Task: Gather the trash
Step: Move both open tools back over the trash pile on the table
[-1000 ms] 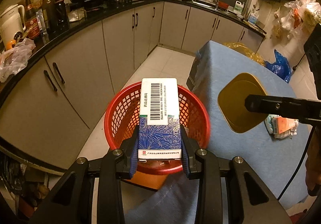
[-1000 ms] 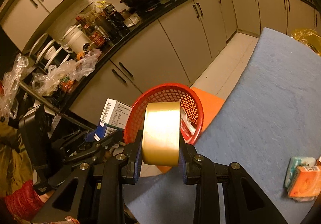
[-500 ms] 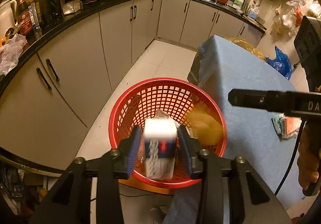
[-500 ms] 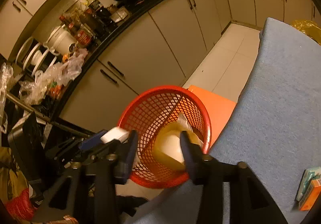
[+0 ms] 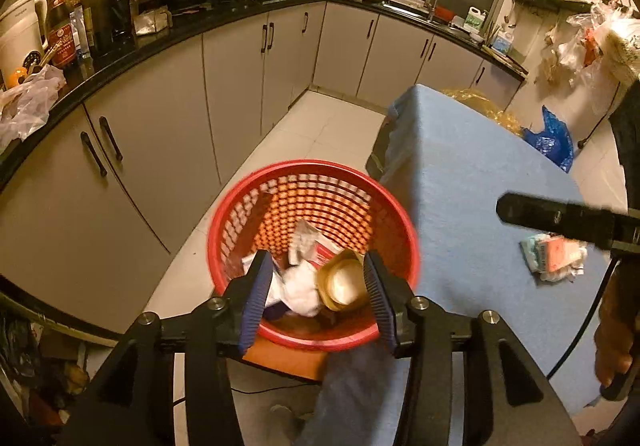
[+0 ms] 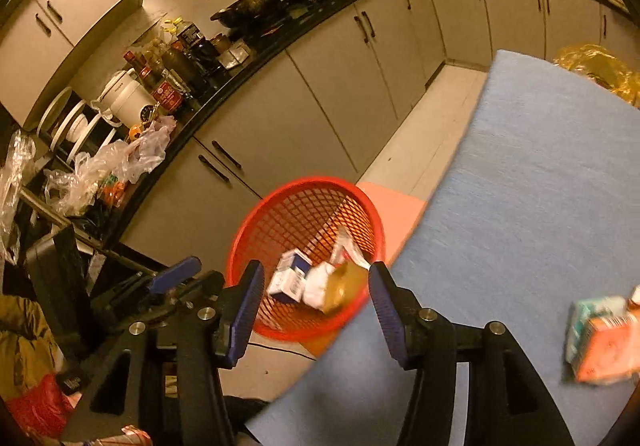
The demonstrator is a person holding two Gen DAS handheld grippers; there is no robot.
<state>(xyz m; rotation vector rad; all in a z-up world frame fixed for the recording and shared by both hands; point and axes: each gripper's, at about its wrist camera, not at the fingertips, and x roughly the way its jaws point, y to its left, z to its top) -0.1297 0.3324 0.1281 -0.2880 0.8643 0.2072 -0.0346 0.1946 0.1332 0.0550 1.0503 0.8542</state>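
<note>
- Sitting inside the red mesh basket (image 5: 312, 182) is pretty much all the collected trash: a gold tape roll (image 5: 340, 284), a white-and-blue box (image 6: 290, 276) and some crumpled white wrappers (image 5: 298, 286) are piled at the bottom.
- The tape roll is seen lying on its side, touching the wrappers, with the box just beside them toward the cabinet side.
- The basket is placed on an orange stool (image 6: 394, 200), right up against the edge of the blue-covered table (image 5: 460, 174).
- The left gripper (image 5: 316, 296) is held above the basket's near rim with its jaws spread wide, and nothing is gripped between the blue pads (image 5: 256, 302).
- The right gripper (image 6: 316, 310) is held over the basket's near side and the table edge, jaws spread just as wide, nothing held either.
- A few leftover bits are still left on the table: an orange box (image 6: 606, 346) and a teal packet (image 6: 586, 312), lying together, well apart from the basket.
- Further out, beige kitchen cabinets (image 5: 224, 86) are lined along the wall under a black countertop (image 6: 280, 34) loaded with bottles, woks and plastic bags.
</note>
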